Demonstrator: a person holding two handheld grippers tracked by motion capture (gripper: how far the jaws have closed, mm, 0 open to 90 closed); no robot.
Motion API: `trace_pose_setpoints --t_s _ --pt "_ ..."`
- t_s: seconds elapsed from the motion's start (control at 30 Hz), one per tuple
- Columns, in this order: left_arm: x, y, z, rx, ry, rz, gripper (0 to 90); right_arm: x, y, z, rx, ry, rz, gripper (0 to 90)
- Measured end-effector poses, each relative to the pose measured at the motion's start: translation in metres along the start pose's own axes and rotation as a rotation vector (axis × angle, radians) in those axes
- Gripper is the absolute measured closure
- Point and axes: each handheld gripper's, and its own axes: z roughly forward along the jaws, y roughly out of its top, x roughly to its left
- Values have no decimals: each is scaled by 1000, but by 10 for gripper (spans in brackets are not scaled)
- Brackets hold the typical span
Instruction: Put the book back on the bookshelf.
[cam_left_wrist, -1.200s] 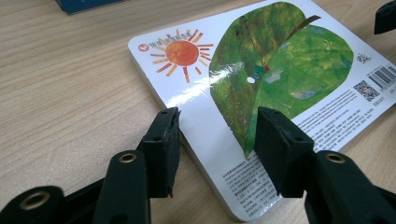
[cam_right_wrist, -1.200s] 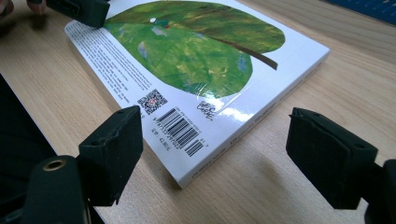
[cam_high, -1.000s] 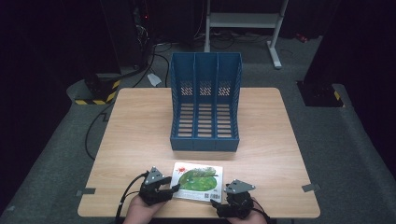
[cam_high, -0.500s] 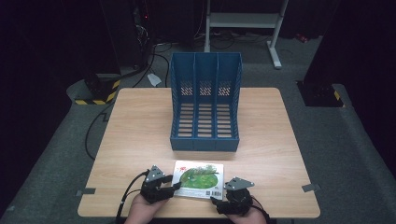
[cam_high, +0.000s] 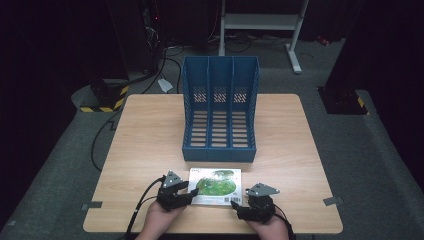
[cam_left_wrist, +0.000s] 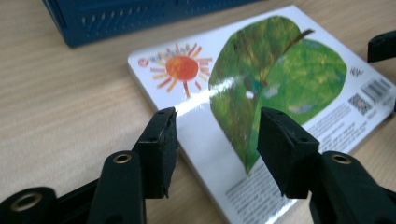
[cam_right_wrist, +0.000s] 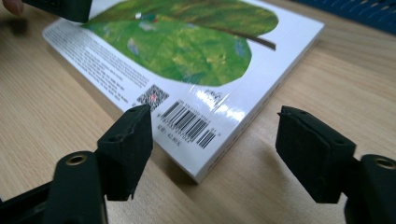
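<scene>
Both pairs of jaws stand apart, and neither one presses on the book (cam_high: 215, 186). On the left gripper (cam_left_wrist: 215, 140) the jaws have just been opening. In its own view they hang over the near left part of the cover: one pad is at the book's left edge, the other is above the green leaf picture. I cannot tell if the pads touch the cover. On the right gripper (cam_right_wrist: 212, 149) the jaws have just been closing, but a wide gap remains. The barcode corner of the book points into this gap. One pad is just beside the near edge, close to the barcode; the other is over bare table (cam_high: 150, 135), apart from the book's side.

From the high view the book lies flat near the front edge of the table, just in front of the blue rack (cam_high: 220, 107) and not touching it. The left gripper (cam_high: 176, 190) is at the left short edge of the book, and the right gripper (cam_high: 251, 203) is at its near right corner — so the book is between the two hands. The cover shows an orange sun in one corner and a big green leaf.
</scene>
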Motion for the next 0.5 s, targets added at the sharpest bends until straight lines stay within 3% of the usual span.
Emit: trace_pose_setpoints --t_s 0.1,0.13,0.2,0.37,0.5 --pt "-1 3 1 -29 11 -17 439 -2 2 -1 -7 -3 10 285" --pt "-2 3 4 -38 37 -15 426 -3 7 -1 -12 -2 24 278" --pt "-1 -1 7 -34 51 -2 398 -3 11 0 -13 -3 6 251" --pt "-2 -5 11 -5 23 -37 352 -4 13 8 0 17 31 222" --pt "-3 -5 12 3 26 -57 330 -1 10 7 -7 37 37 233"
